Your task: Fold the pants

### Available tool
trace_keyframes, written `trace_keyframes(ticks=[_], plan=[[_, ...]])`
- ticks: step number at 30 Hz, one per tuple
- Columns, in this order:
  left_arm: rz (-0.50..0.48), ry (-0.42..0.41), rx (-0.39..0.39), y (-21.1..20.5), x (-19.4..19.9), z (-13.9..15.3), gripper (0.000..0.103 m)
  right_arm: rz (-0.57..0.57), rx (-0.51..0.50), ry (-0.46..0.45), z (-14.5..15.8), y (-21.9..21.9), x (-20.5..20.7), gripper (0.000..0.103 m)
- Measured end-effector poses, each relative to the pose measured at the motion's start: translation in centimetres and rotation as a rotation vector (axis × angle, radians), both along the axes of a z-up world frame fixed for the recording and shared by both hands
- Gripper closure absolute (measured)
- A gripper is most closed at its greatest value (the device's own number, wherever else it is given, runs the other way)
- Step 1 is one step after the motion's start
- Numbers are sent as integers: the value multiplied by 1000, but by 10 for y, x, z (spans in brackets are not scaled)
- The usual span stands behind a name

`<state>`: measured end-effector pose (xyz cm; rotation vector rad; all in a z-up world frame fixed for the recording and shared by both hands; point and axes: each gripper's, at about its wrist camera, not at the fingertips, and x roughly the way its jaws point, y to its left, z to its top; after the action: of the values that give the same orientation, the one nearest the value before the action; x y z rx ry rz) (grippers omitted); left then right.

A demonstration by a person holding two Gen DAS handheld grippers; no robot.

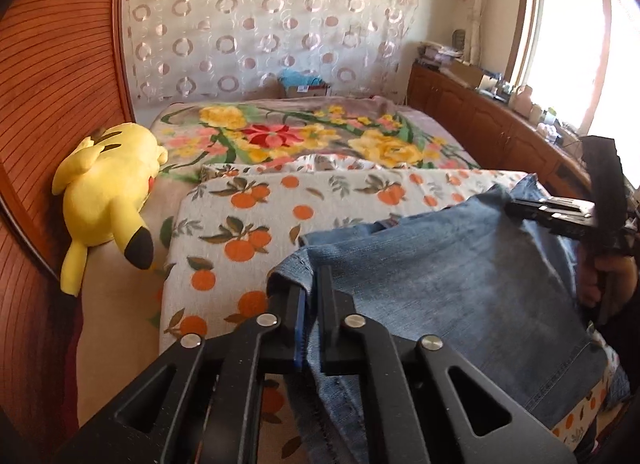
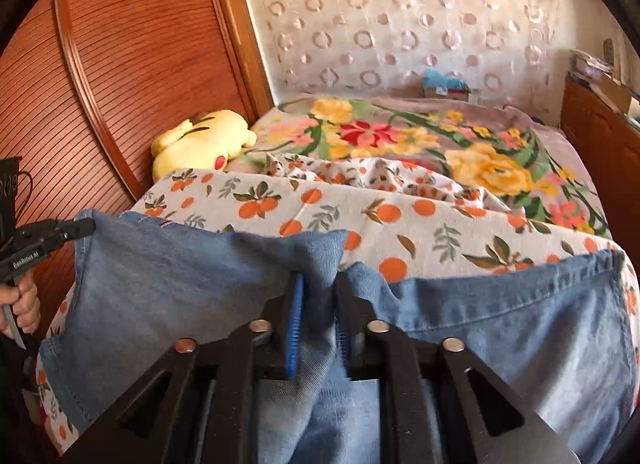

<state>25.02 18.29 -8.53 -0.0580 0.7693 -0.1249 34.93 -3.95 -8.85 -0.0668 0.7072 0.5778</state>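
Note:
Blue denim pants (image 1: 460, 272) lie across the orange-print cloth on the bed, with one edge lifted. In the left wrist view my left gripper (image 1: 310, 288) is shut on a hemmed corner of the pants, and the fabric is pinched between the black fingers. My right gripper (image 1: 528, 210) shows at the far right of that view, held by a hand at another edge. In the right wrist view the pants (image 2: 160, 276) bunch up between the fingers of my right gripper (image 2: 320, 284), which is shut on a thick fold. The left gripper (image 2: 76, 230) holds the upper left corner there.
A yellow plush toy (image 1: 108, 192) lies at the left against a wooden slatted panel (image 1: 60, 84). The orange-print cloth (image 1: 248, 216) covers the near bed and a floral blanket (image 1: 320, 136) lies beyond it. A wooden cabinet (image 1: 480, 120) with clutter runs along the right under a bright window.

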Motion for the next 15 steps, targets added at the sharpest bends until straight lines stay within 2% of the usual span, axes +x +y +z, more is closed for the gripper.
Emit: trace_keyframes(ticks=[2,4,5,6,7,8,11,13,15], plan=[[6,21,-11,4,-6,-4,94,8,-14,-12,5,-1,-6,76],[10,21,-9,3,-12,-5,80,16,-25,-26,11,-3,-16,74],[9,11,-3,2,-17,-4,77,19,-31,-35,12,-4,-23,72],[7,5,0,0,-20,-3,69,22,-28,-40,16,-7,-31,71],[3,-7,4,-3,-25,-1,56,27,-24,-43,17,-11,-38,70],[-1,-22,8,-7,-30,2,52,31,-24,-47,18,-13,-48,69],[-14,-45,26,-21,-40,9,50,44,-27,-52,16,-20,-75,68],[-29,-62,18,-32,-47,14,40,53,-31,-53,13,-25,-95,68],[-40,-83,21,-43,-51,18,38,66,-31,-50,9,-31,-115,68]])
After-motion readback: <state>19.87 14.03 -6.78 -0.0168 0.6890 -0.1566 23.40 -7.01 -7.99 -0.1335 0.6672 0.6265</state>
